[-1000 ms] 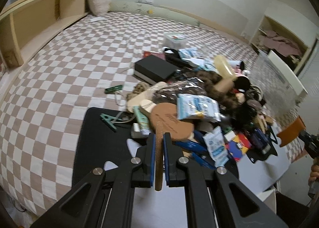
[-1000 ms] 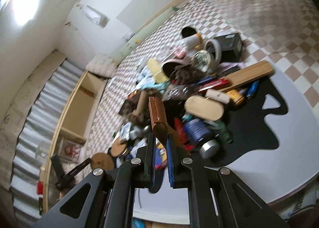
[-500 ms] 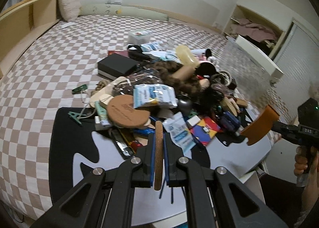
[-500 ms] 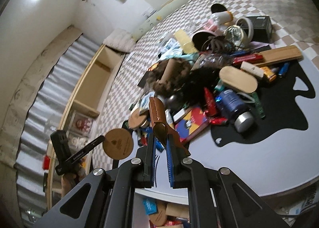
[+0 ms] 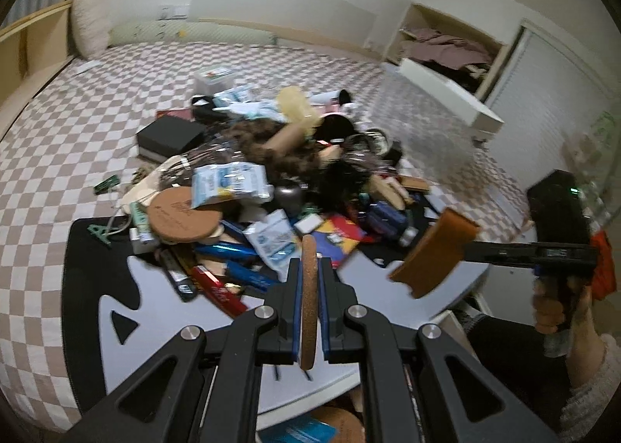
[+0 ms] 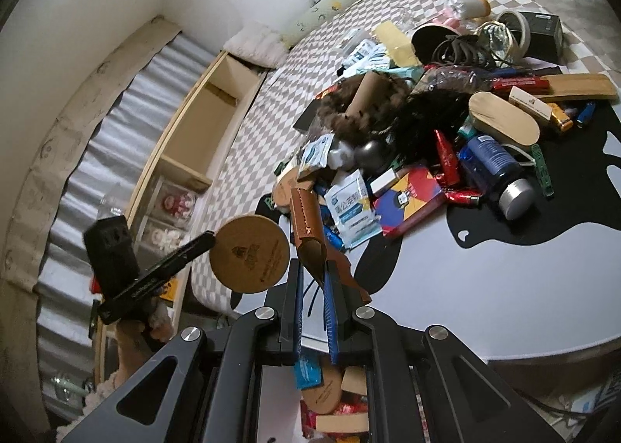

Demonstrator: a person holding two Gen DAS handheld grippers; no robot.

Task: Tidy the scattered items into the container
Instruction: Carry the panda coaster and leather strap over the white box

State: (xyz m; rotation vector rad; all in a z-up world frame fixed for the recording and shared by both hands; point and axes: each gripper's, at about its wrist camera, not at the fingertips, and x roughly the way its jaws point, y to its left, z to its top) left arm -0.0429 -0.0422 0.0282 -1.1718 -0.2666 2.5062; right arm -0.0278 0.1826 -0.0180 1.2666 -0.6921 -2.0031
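Left wrist view, left to right. Checked bedspread (image 5: 77,125) fills the left side. Black box (image 5: 170,138) sits on it at the edge of the heap. The heap of scattered items (image 5: 279,187) spreads from the bedspread onto a white table (image 5: 155,334) with black patches. A second cork disc (image 5: 182,216) lies flat in the heap, partly under a blue-and-white packet (image 5: 229,183).

Centre foreground: left gripper (image 5: 309,284), clenched on a cork coaster (image 5: 308,299) held edge-on between the blue pads, over the near part of the table.

Right: the right gripper (image 5: 464,249) holds a brown leather sleeve (image 5: 434,253) in the air beyond the table's right rim; a hand (image 5: 559,311) grips its handle. Open cupboard (image 5: 446,51) with clothes behind.

Right wrist view, left to right. Wooden shelf (image 6: 194,132) along the wall. The left gripper shows here side-on with the coaster's round face (image 6: 250,253) turned to the camera. The leather sleeve (image 6: 308,225) is pinched in the right gripper (image 6: 312,276), pads tight on its lower end. Below the table rim, between the gripper arms, a container holds items already: another cork disc (image 6: 324,392), a blue packet (image 6: 308,369). Its walls cannot be made out.
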